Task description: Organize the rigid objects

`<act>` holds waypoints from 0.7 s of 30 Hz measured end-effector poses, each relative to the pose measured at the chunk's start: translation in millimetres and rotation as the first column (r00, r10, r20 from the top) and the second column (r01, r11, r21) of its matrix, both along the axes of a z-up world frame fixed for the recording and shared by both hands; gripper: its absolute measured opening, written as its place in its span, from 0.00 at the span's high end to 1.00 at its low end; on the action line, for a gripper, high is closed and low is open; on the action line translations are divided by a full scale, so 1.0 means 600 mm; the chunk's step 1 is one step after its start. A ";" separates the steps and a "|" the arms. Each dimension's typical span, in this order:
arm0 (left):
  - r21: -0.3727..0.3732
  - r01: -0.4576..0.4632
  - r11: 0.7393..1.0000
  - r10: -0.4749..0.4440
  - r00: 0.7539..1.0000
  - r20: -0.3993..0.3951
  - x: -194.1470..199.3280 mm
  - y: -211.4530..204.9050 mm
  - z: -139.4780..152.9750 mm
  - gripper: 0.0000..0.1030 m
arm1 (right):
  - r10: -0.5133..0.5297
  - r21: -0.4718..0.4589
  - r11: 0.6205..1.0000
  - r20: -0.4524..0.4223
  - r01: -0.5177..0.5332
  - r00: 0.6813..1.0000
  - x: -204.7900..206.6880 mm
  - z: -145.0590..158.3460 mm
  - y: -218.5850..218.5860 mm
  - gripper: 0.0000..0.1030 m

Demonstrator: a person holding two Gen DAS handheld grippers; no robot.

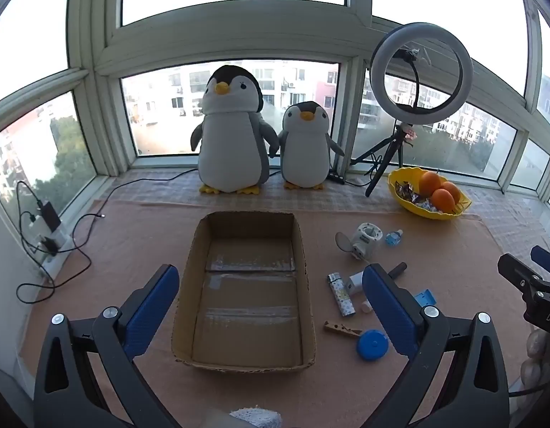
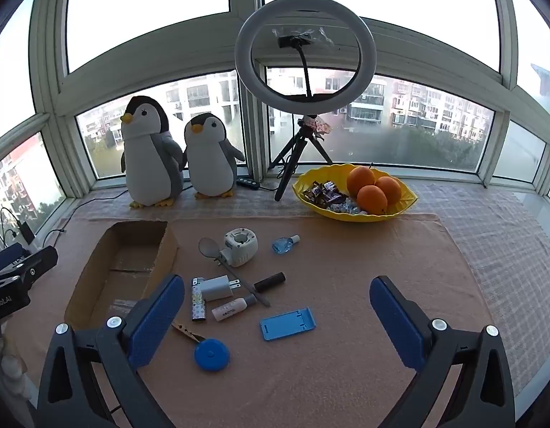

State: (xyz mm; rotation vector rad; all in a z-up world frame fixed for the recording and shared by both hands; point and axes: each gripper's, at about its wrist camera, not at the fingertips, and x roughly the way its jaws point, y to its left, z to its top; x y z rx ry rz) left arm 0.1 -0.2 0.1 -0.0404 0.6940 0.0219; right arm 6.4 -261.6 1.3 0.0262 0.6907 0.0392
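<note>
An empty cardboard box [image 1: 189, 285] lies open on the pink mat; it also shows in the right wrist view [image 2: 79, 296]. Right of it lie several small objects: a blue round tape measure [image 2: 210, 353], a wooden clothespin [image 2: 186, 331], a patterned lighter [image 2: 198, 301], a white charger plug [image 2: 218, 287], a small white bottle [image 2: 234, 308], a blue phone stand [image 2: 287, 324], a black tube [image 2: 269, 281], a grey spoon [image 2: 210, 248], a white fan-like gadget [image 2: 240, 246] and a small blue bottle [image 2: 284, 244]. My left gripper [image 1: 271, 296] is open above the box. My right gripper [image 2: 276, 306] is open above the objects.
Two plush penguins [image 1: 232, 132] stand at the window. A ring light on a tripod [image 2: 305, 53] and a yellow bowl [image 2: 407, 199] with oranges and sweets are at the back right. Cables and a power strip [image 1: 48, 235] lie at the left.
</note>
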 end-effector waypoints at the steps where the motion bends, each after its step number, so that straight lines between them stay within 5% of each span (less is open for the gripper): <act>1: 0.005 -0.001 1.000 0.001 1.000 0.000 0.000 0.000 0.000 0.00 | -0.002 0.000 1.000 -0.001 0.002 1.000 0.000 0.000 -0.001 0.00; 21: 0.034 -0.014 0.999 0.014 1.000 0.000 -0.001 -0.008 -0.004 0.00 | 0.014 0.010 1.000 -0.014 -0.014 1.000 0.008 -0.008 -0.005 0.00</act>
